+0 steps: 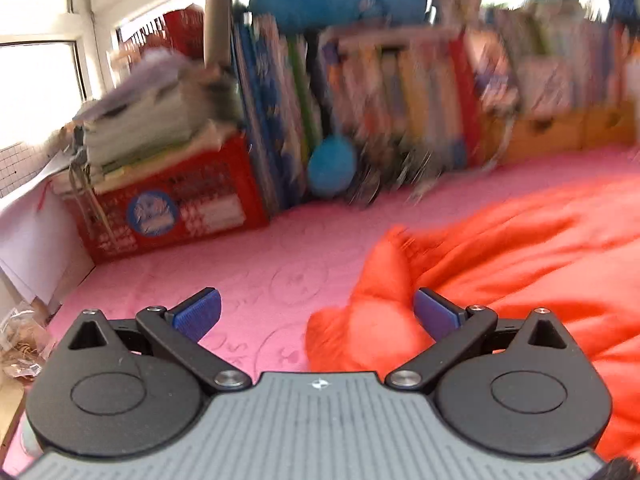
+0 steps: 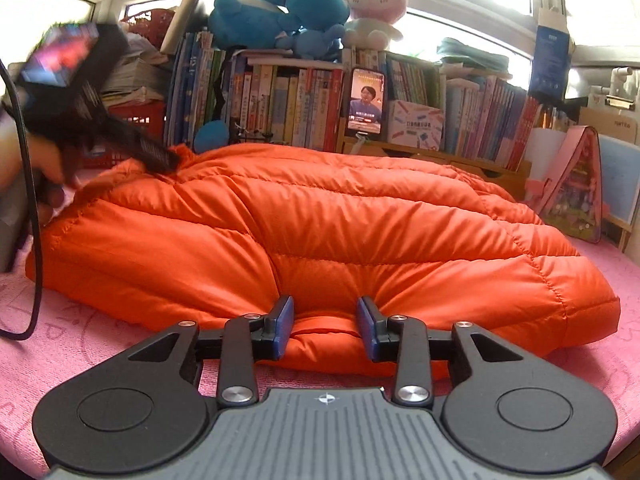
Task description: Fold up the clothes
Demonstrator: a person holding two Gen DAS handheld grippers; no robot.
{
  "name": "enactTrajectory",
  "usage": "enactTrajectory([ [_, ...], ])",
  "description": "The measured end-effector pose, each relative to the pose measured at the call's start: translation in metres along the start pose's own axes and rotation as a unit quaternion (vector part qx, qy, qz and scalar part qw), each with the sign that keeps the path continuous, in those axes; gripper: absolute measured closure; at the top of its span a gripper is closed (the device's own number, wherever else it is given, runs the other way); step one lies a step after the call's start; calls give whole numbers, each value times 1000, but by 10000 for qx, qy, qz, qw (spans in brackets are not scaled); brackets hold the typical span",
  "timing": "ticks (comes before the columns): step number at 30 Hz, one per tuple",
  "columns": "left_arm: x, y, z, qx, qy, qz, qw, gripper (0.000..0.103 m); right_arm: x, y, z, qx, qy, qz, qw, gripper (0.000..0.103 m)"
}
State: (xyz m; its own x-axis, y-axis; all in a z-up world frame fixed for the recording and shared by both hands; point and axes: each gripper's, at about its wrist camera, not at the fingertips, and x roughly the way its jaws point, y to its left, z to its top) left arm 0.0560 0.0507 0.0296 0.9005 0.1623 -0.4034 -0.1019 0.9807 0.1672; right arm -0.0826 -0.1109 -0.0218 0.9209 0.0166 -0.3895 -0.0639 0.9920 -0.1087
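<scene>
One puffy orange down jacket (image 2: 320, 240) is lying in a quilted heap on the pink mat (image 2: 100, 344), with the right gripper (image 2: 325, 330) partly open and a bulge of the near hem sitting between its blue pads (image 2: 285, 328), though I can't tell if it's really pinched. Over at the jacket's far left corner, the left gripper (image 1: 316, 316) is spread wide with nothing in it, just beside a crumpled edge of the fabric. Further back there's one red crate (image 1: 176, 208), a long row of books (image 2: 288, 108), a phone (image 2: 365, 102) propped up, and two plush toys on top, one blue (image 2: 276, 12) and one pink bunny (image 2: 374, 8).
</scene>
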Motion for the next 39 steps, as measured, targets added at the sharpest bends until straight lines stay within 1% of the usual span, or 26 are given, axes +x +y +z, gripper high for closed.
enactTrajectory([
  [1, -15, 1, 6, -120, -127, -259, 9995, 0, 0, 0, 0, 12, -11, 1, 10000, 66],
  [2, -29, 1, 12, -208, -172, -489, 9984, 0, 0, 0, -1, 41, -17, 9, 10000, 66],
  [3, -39, 1, 17, -278, -131, -796, 9964, 0, 1, 0, -1, 81, -23, 28, 10000, 66],
  [4, -47, -2, 21, -345, -6, -1243, 9916, 0, 1, -1, -1, 123, -32, 46, 9999, 66],
  [5, -54, -6, 23, -403, 175, -1724, 9840, 0, 0, -2, -1, 166, -42, 64, 9998, 66],
  [6, -57, -13, 22, -422, 396, -2093, 9761, 0, 0, -2, -2, 208, -51, 82, 9997, 66],
  [8, -59, -28, 20, -409, 877, -2688, 9583, 5, -1, -4, -3, 248, -78, 108, 9996, 66],
  [9, -58, -36, 17, -368, 1092, -2870, 9510, 6, -1, -6, -4, 268, -91, 121, 9995, 66],
  [10, -57, -45, 13, -279, 1279, -2939, 9468, 6, -2, -7, -4, 287, -104, 134, 9994, 66],
  [11, -57, -54, 9, -175, 1458, -2982, 9431, 6, -3, -8, -5, 307, -117, 146, 9994, 66],
  [14, -56, -78, -3, 162, 1809, -2986, 9370, 7, -4, -11, -7, 372, -148, 193, 9990, 66],
  [18, -51, -92, -11, 292, 2198, -2952, 9293, 15, -5, -16, -9, 510, -207, 282, 9981, 66],
  [20, -45, -99, -13, 302, 2381, -2868, 9274, 19, -6, -17, -11, 525, -232, 304, 9979, 66],
  [23, -42, -110, -17, 369, 2481, -2805, 9265, 23, -7, -18, -12, 552, -255, 337, 9976, 66],
  [24, -41, -113, -18, 384, 2489, -2817, 9259, 31, -8, -18, -13, 561, -263, 348, 9975, 66],
  [25, -41, -115, -19, 392, 2504, -2844, 9246, 44, -8, -19, -14, 570, -270, 359, 9974, 66],
  [26, -41, -117, -19, 394, 2524, -2882, 9229, 48, -9, -19, -14, 579, -278, 370, 9973, 66],
  [27, -41, -119, -20, 399, 2557, -2913, 9210, 49, -9, -19, -15, 587, -286, 381, 9971, 66],
  [28, -40, -121, -20, 411, 2581, -2897, 9207, 49, -10, -20, -16, 596, -294, 392, 9970, 66],
  [31, -35, -127, -22, 425, 2626, -2762, 9236, 52, -11, -21, -17, 623, -317, 425, 9967, 66],
  [34, -27, -131, -22, 328, 2675, -2595, 9274, 55, -13, -22, -19, 649, -340, 457, 9963, 66],
  [37, -17, -131, -20, 81, 2728, -2400, 9316, 55, -10, -25, -16, 682, -348, 482, 9959, 66],
  [39, -10, -132, -18, -118, 2812, -2299, 9316, 56, -11, -23, -17, 654, -363, 467, 9961, 66],
])
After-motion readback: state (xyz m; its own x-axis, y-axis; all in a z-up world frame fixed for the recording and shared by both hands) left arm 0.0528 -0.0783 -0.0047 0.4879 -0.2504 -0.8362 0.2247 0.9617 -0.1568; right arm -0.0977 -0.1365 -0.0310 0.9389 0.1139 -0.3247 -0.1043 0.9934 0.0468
